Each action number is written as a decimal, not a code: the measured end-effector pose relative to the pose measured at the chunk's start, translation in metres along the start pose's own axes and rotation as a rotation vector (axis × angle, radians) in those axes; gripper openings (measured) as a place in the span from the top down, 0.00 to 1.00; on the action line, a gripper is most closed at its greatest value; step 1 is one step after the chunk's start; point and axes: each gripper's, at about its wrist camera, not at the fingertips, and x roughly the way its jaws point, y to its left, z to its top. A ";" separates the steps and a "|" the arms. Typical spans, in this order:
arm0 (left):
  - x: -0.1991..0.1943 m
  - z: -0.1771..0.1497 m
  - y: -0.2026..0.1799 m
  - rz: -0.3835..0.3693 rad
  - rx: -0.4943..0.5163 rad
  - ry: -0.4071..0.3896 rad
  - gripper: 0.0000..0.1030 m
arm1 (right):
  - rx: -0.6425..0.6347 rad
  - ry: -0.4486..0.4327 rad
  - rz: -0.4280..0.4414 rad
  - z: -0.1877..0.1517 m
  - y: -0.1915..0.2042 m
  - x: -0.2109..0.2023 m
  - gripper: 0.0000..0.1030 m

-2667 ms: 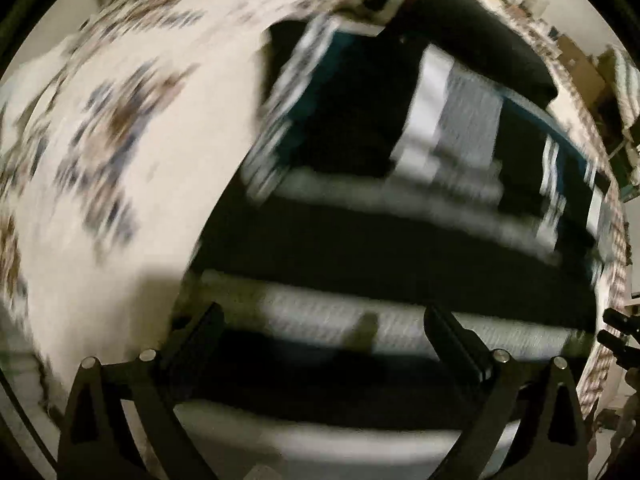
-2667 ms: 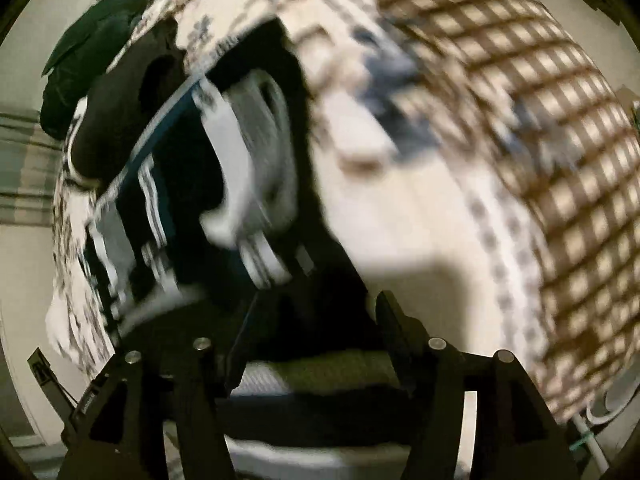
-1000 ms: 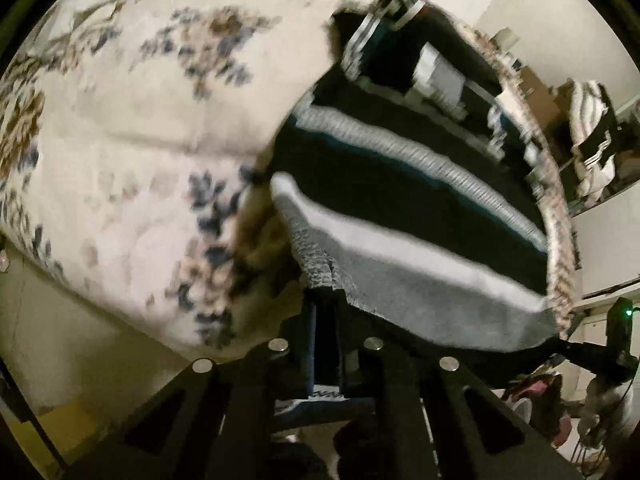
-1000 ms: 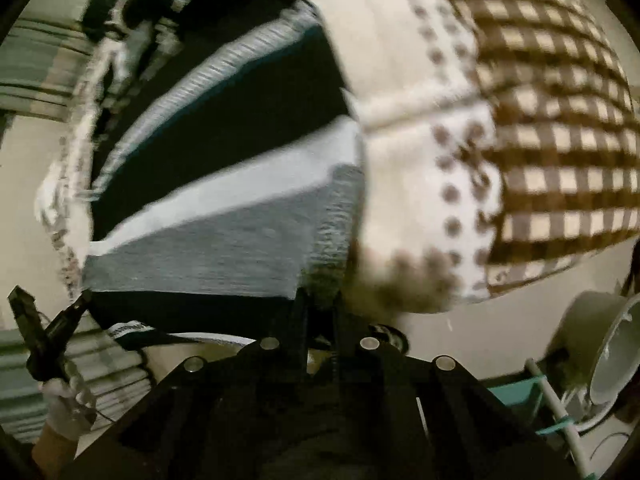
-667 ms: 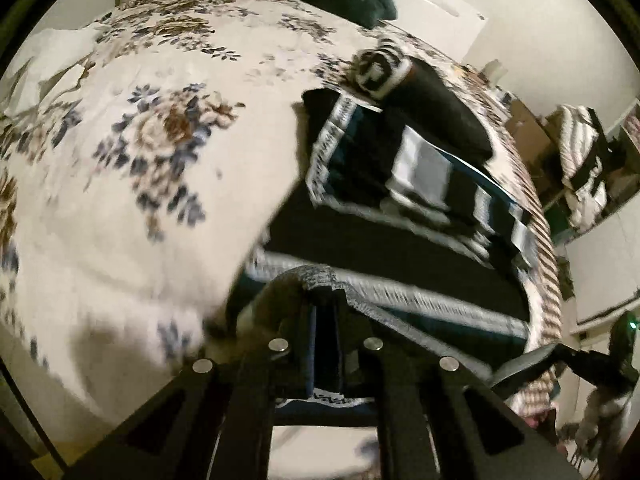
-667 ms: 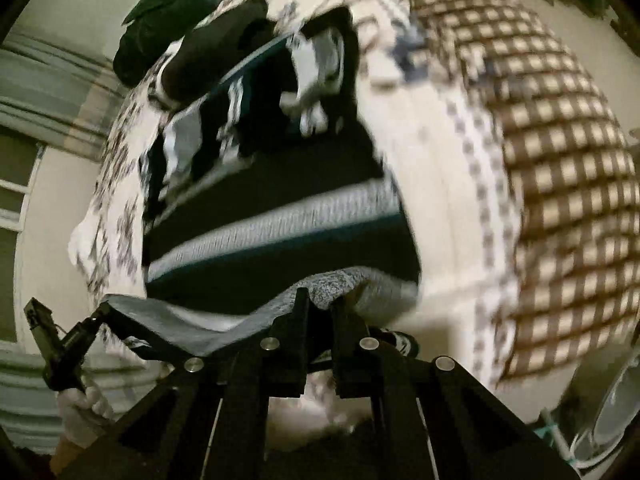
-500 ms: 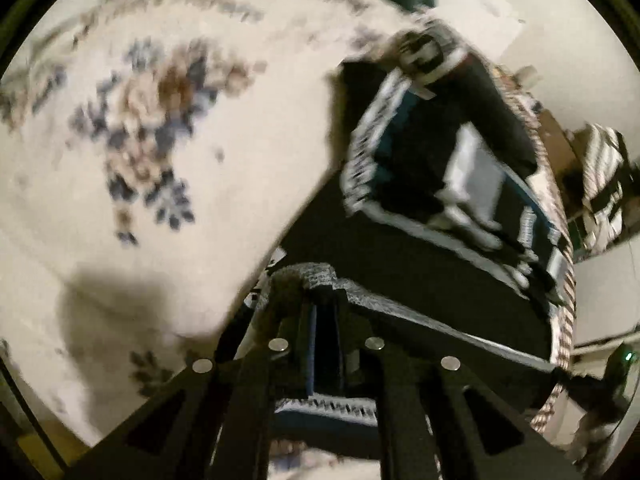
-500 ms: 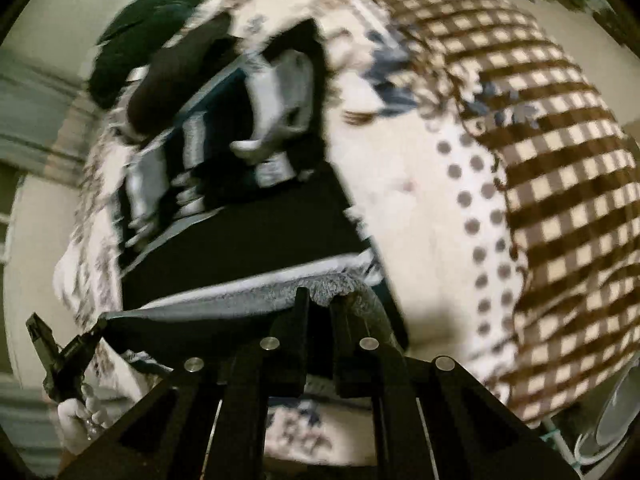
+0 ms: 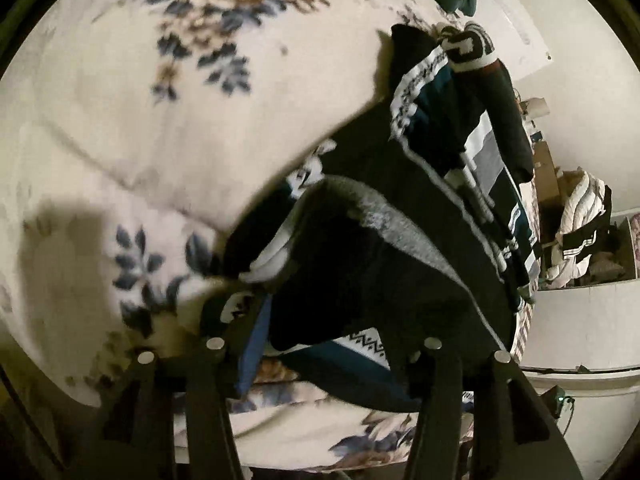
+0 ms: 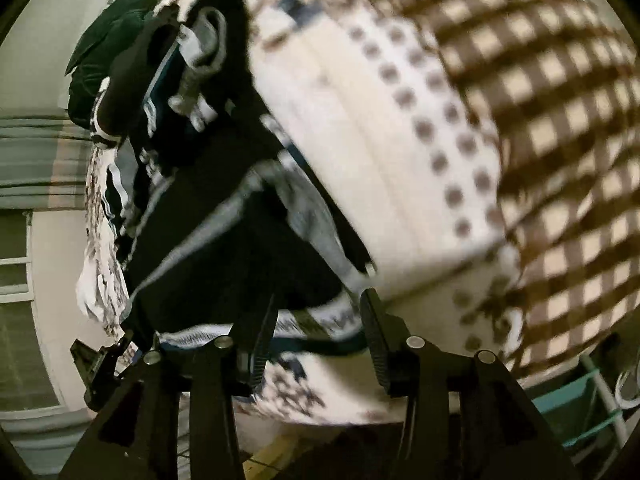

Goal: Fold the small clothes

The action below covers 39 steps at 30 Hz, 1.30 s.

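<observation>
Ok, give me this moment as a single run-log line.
left gripper: open | right gripper: open | striped sweater: hem folded over itself on bedspread | nothing gripped

Dim room; bed [image 9: 120, 128] under floral cover, brown-check blanket [image 10: 560, 100] on one side; dark green pillow [image 10: 108, 48]; pale walls; window [image 10: 16, 280].
</observation>
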 end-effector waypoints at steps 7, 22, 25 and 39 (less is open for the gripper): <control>0.005 -0.001 0.003 -0.012 0.005 0.008 0.52 | -0.014 0.003 0.017 -0.011 -0.007 0.022 0.56; -0.036 -0.019 0.003 0.107 0.271 -0.067 0.42 | -0.128 0.039 -0.055 -0.012 0.027 0.039 0.56; -0.016 -0.015 -0.015 0.127 0.402 -0.027 0.42 | -0.138 0.046 -0.062 -0.012 0.028 0.043 0.56; 0.014 -0.038 -0.029 0.212 0.513 0.027 0.93 | -0.185 0.083 -0.080 -0.016 0.026 0.048 0.56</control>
